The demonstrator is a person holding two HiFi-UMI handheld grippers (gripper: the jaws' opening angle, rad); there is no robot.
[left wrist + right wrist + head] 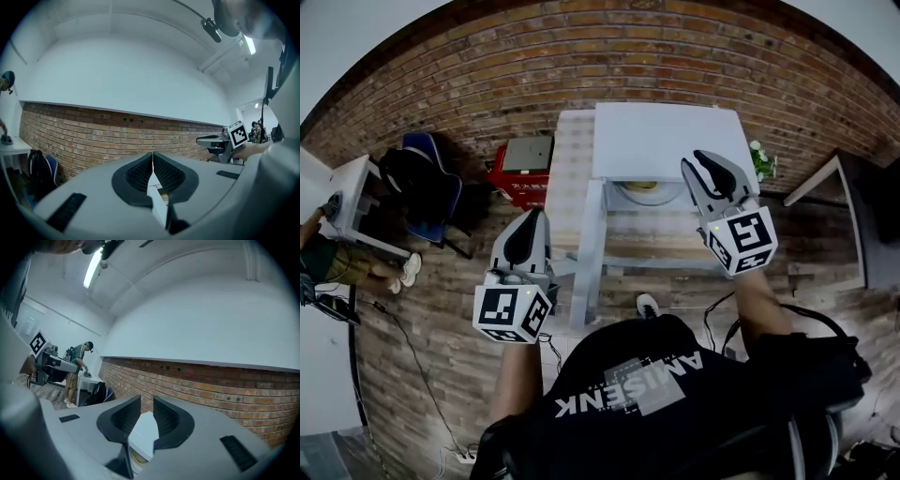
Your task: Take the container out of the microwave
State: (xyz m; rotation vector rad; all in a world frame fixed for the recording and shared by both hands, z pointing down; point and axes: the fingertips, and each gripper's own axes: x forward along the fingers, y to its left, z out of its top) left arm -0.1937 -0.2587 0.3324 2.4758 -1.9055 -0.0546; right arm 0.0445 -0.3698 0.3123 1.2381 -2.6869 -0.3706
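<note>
Container (642, 187) sits in the biggest item ahead of both tools: white microwave (666, 141), backed against brick wall (581, 56) on a wooden top (675, 246). Cavity is open toward the person.

Door (586, 253): swung wide, edge-on, between the two tools. It's just right of L gripper (532, 217), well left of R gripper (701, 159).

L gripper: jaws together, only a hairline slit in its own view (153, 154). Nothing pinched; the door edge shows past and below the tips. Held low and outside the door, idle for now.

R gripper: jaws part-way apart, empty (146, 399). Microwave's white top shows through the gap. Tips are up at the cavity mouth, not yet in.

Container: pale yellowish, round-looking, on cavity floor, ahead of and below R tips. A sliver shows under the jaws in R gripper view (132, 456). Not touched, not out. Contents can't be made out.

Risks, as I judge them:
- R gap looks modest. If narrower than the rim or wall, pads would push the container deeper instead of straddling it.
- R tips ride high and could clip the cavity's top edge going in.
- A one-sided rim grip could tilt on the way out and spill.
- Door is free to swing, and a knock from L could send it into R's path.
</note>
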